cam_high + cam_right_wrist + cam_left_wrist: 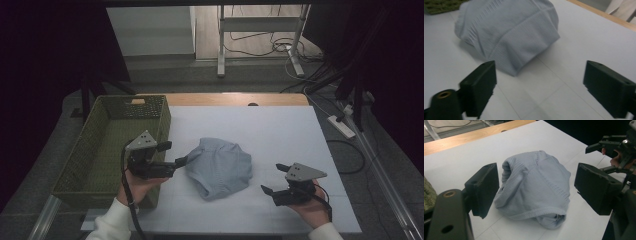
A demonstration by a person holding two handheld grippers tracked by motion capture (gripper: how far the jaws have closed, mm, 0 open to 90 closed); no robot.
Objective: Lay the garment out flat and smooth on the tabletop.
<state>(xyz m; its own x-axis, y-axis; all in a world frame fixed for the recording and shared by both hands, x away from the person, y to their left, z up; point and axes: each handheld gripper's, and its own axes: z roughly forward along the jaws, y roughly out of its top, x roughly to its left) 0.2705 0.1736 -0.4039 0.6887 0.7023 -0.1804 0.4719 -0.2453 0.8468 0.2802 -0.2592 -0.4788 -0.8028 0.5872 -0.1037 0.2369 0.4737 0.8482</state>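
**Both grippers open around the crumpled garment**

We take the work in hand to be picking up the pale blue garment point(220, 167), which lies bunched in a soft mound on the white bench point(280, 130). We place everything else by that garment.

Our left gripper point(176, 154) sits just beside the garment's left edge with its jaws spread wide and empty; in the left gripper view the cloth point(534, 187) lies ahead, between the two pads but pressed by neither. We judge it is held so to close on a fold at that edge.

Our right gripper point(274, 178) rests to the garment's right and a little nearer us, apart from it, jaws likewise open with nothing in them.

The green woven basket point(107, 145) stands to the garment's left, beyond the left gripper, and looks the likely destination. Its near wall rises beside the left hand, so a lift would have to clear that rim. Nothing else lies between the garment and the basket.
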